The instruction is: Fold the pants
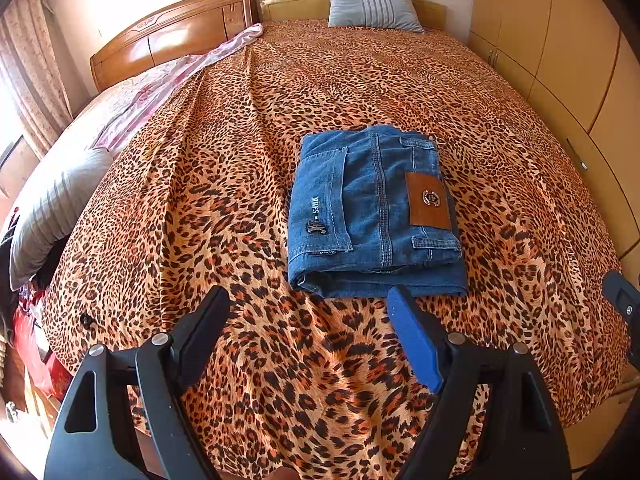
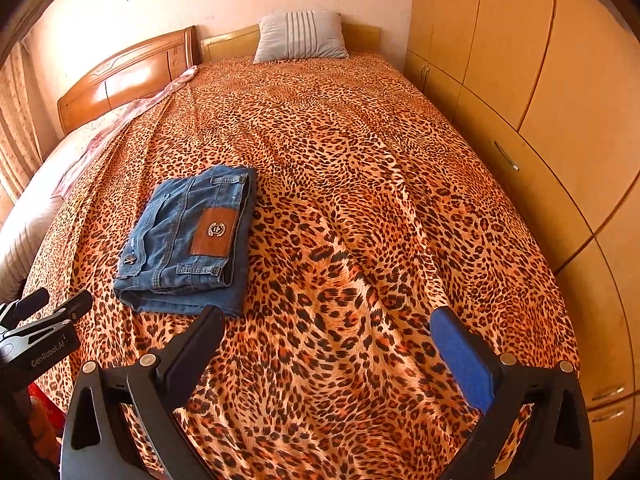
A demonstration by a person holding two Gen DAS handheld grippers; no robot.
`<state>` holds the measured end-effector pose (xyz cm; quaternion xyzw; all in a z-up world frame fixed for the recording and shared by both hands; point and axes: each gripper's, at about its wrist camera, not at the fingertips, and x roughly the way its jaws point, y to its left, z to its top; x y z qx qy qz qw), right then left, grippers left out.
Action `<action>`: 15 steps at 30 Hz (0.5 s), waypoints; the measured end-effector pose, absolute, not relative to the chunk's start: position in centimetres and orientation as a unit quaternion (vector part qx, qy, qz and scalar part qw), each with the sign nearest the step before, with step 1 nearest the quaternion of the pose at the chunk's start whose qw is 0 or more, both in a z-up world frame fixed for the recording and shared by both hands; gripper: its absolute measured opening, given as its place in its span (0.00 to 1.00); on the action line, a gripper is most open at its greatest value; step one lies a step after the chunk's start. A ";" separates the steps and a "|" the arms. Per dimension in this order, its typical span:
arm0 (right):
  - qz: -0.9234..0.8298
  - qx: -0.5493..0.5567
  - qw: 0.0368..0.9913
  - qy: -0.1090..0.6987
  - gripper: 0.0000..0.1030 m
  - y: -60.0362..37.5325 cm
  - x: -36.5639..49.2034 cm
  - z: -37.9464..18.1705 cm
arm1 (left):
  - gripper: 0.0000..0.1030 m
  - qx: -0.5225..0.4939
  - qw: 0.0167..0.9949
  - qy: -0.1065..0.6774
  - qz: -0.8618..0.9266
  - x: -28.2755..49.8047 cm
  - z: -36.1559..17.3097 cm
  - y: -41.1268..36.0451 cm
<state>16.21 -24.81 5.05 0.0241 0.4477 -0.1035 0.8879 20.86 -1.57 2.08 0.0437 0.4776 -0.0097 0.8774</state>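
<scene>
Blue jeans lie folded into a compact rectangle on the leopard-print bedspread, brown leather patch facing up. In the right wrist view the same jeans sit to the left of centre. My left gripper hovers just in front of the jeans' near edge, open, with nothing between its fingers. My right gripper is open too, above bare bedspread to the right of the jeans. The left gripper shows at the left edge of the right wrist view.
A grey striped pillow leans at the head of the bed, another grey pillow lies on the left side beside a pink quilt. Wooden headboard at the back left. A tan wardrobe lines the bed's right side.
</scene>
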 end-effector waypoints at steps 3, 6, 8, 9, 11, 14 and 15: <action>-0.102 0.018 0.888 0.448 1.00 -24.7 16.3 5.0 | 0.79 0.038 0.877 0.478 -0.009 20.9 2.1 -1.4; -0.101 0.017 0.889 0.446 1.00 -24.6 16.2 5.1 | 0.79 0.039 0.878 0.477 -0.010 20.9 2.2 -1.4; -0.100 0.017 0.890 0.444 1.00 -24.6 16.2 5.2 | 0.79 0.041 0.878 0.477 -0.010 20.9 2.2 -1.4; -0.100 0.017 0.890 0.443 1.00 -24.6 16.3 5.2 | 0.79 0.043 0.878 0.477 -0.011 20.9 2.2 -1.5; -0.101 0.016 0.891 0.443 1.00 -24.7 16.3 5.2 | 0.79 0.047 0.878 0.477 -0.012 20.9 2.2 -1.7; -0.104 0.013 0.890 0.443 1.00 -24.7 16.3 5.2 | 0.79 0.051 0.879 0.474 -0.013 20.9 2.4 -2.0; -0.104 0.014 0.890 0.443 1.00 -24.8 16.3 5.1 | 0.79 0.051 0.880 0.472 -0.015 20.9 2.6 -2.1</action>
